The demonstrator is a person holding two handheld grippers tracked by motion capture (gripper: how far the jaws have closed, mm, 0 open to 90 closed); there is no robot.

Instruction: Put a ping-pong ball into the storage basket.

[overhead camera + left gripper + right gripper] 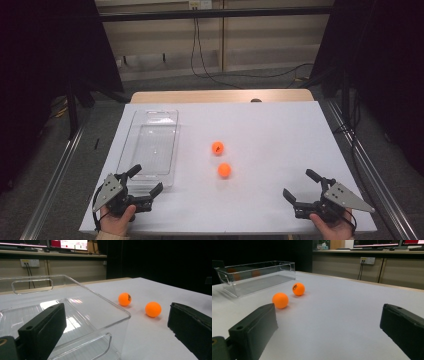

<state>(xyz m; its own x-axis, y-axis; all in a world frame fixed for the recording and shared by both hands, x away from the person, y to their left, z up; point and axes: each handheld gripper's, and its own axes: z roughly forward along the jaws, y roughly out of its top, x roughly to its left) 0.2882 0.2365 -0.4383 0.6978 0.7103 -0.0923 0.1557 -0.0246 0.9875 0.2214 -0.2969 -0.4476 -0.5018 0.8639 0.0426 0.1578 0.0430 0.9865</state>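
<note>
Two orange balls (221, 159) wait beside the clear bin (150, 145). Both grippers, left gripper (145, 186) and right gripper (300, 188), gape wide, holding nothing. Next, reach for a ball.

No text can be read. A dark printed mark is seen on the orange ball (124, 299) farther from the clear bin (82, 292), too small to be made out.

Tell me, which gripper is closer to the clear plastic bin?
The left. The left gripper sits right at the near end of the clear bin, open. The right gripper is far across the table, beyond the two orange balls, also open.
</note>
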